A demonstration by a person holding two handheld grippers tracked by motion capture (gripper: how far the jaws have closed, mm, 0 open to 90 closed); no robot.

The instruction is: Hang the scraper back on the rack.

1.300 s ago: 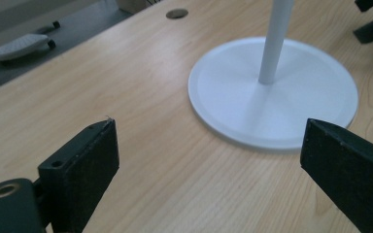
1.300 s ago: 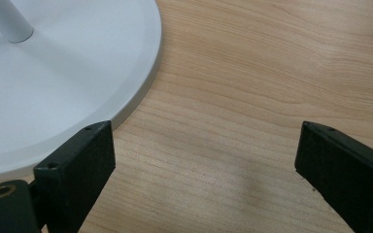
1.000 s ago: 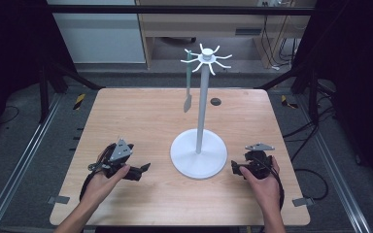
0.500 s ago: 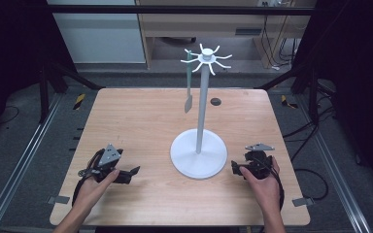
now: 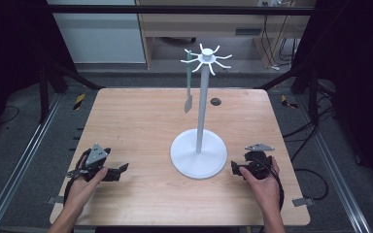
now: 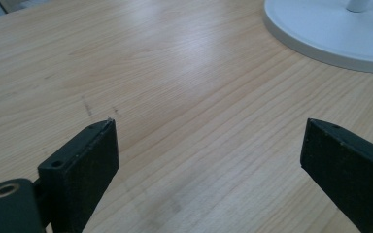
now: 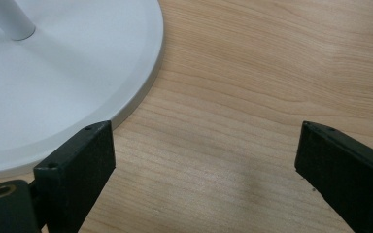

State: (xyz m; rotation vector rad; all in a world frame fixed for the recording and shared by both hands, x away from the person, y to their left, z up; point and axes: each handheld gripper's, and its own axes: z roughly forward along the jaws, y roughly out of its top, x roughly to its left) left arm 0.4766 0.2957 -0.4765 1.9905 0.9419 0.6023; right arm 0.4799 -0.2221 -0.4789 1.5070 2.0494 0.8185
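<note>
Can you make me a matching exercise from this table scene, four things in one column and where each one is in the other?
Things:
1. left gripper
2. right gripper
3. spatula
4. white stand

Places:
A. hanging from a hook at the stand's top
B. base on the table's middle
C. open, near the table's left front
D. open, beside the base's right edge

Pairs: 1-C, 2-D, 3-A, 4-B

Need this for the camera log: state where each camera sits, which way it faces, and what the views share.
High view: above the person's side, facing forward and down on the table; hands with left gripper and right gripper.
Left gripper view: low, facing the stand's base; open jaws.
Right gripper view: low beside the base; open jaws.
Shared: base, tabletop.
</note>
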